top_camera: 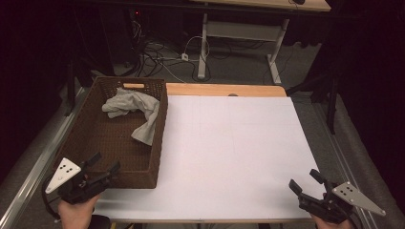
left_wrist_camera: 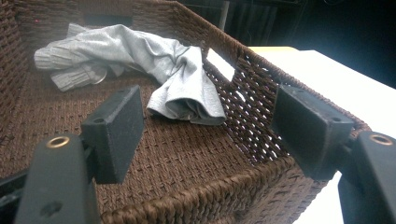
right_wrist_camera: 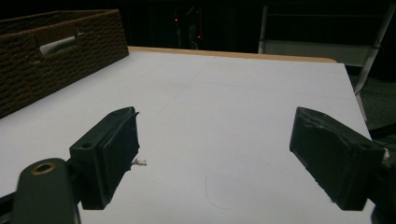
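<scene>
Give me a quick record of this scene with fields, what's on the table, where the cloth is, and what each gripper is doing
surface: white table top with a wooden strip along the far edge
container: brown wicker basket on the table's left side
contents: crumpled grey cloth in the basket's far part, one end hanging down the inside of the right wall
left gripper: open, over the basket's near corner, aimed into the basket toward the cloth, holding nothing
right gripper: open, over the table's near right corner, holding nothing
cloth contact: neither gripper touches it

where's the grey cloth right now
The grey cloth lies crumpled inside the brown wicker basket at the table's left in the high view, toward its far end, beyond the left gripper.
</scene>
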`<action>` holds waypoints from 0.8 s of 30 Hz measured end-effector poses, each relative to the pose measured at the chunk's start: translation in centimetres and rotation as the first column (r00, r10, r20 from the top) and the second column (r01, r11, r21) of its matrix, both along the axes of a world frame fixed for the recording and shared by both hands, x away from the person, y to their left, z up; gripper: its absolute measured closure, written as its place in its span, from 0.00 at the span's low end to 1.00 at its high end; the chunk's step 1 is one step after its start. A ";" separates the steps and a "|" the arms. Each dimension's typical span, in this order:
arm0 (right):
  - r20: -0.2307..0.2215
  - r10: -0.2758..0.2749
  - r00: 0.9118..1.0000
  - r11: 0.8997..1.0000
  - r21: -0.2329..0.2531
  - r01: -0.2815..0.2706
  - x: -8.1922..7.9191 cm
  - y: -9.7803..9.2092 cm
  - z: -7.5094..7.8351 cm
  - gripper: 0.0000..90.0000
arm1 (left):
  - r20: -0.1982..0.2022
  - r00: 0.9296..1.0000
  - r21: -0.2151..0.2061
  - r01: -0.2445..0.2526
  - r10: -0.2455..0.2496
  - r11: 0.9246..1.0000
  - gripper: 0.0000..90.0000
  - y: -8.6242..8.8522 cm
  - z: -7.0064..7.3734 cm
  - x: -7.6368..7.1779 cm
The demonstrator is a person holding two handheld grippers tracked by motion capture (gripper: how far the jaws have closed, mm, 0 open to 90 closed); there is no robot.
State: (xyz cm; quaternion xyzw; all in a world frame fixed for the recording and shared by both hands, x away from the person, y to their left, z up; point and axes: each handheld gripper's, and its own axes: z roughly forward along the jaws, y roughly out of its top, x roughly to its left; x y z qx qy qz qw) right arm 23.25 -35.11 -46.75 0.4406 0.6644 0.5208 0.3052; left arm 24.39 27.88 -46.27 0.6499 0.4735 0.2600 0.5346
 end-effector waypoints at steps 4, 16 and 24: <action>0.000 0.000 1.000 1.000 -0.003 0.000 0.0 0.0 0.0 0.18 | 0.002 1.000 -0.001 0.000 0.000 1.000 0.27 0.0 0.0 -0.1; -0.001 0.005 1.000 1.000 -0.004 -0.005 0.0 0.1 0.0 0.18 | 0.007 1.000 0.002 0.014 -0.014 1.000 0.28 -0.3 0.3 -0.1; -0.001 0.006 1.000 1.000 -0.006 -0.006 0.1 0.1 0.0 0.18 | 0.015 0.999 0.010 0.037 -0.037 0.999 0.28 -1.0 0.6 -0.1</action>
